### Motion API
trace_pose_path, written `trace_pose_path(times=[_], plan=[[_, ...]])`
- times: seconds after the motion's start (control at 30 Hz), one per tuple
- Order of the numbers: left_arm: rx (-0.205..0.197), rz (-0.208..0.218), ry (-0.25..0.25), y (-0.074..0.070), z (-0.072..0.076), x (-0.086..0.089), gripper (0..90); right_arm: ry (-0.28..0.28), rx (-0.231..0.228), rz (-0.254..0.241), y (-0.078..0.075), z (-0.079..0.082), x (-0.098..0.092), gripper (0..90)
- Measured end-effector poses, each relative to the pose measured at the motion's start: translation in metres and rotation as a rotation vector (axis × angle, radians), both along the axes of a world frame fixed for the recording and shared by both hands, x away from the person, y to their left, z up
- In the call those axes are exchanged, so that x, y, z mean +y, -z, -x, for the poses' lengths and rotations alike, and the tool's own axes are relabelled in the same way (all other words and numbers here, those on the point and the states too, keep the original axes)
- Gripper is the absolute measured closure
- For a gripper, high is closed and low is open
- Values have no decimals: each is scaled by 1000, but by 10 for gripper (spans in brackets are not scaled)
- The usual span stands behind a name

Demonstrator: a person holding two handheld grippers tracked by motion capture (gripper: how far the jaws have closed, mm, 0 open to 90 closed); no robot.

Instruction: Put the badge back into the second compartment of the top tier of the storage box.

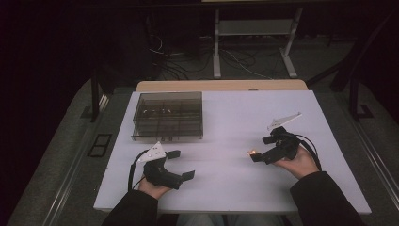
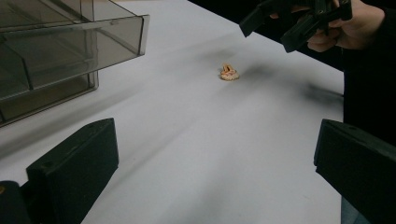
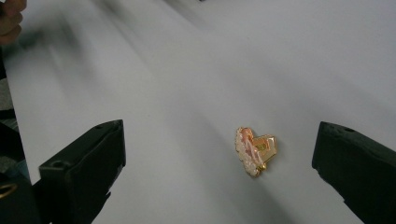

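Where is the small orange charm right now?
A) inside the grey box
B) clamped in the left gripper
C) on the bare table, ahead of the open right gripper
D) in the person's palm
C: the charm lies on the table, ungripped, ahead of the right gripper, whose jaws stand wide apart.

Pink-and-gold charm, white table, smoky grey box, black grippers

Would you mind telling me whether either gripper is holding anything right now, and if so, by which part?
Nothing is held. The left gripper and right gripper are both open; the small orange clip lies on the white table between the right gripper's jaws, untouched.
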State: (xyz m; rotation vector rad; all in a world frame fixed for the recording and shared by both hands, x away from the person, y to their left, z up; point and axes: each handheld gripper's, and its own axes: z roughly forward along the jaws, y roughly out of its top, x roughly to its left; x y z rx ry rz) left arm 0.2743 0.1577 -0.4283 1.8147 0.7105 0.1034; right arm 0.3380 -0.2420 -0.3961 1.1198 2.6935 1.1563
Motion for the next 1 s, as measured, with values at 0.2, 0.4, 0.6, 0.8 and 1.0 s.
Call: trace_pose_path(times=[0.2,0.4,0.6,0.8,1.0], plan=[[-1,0,3,0,0,-1,0,1,16,11,7,-5,3,20],[0,0,5,0,0,-1,0,-7,30,25,13,-11,6,20],[-1,-2,7,0,0,-1,0,-10,38,29,19,-16,7,20],[1,-3,9,0,0,-1,0,-14,46,35,23,-20,6,21],[1,0,8,0,0,-1,0,-30,56,6,28,-25,3,163]])
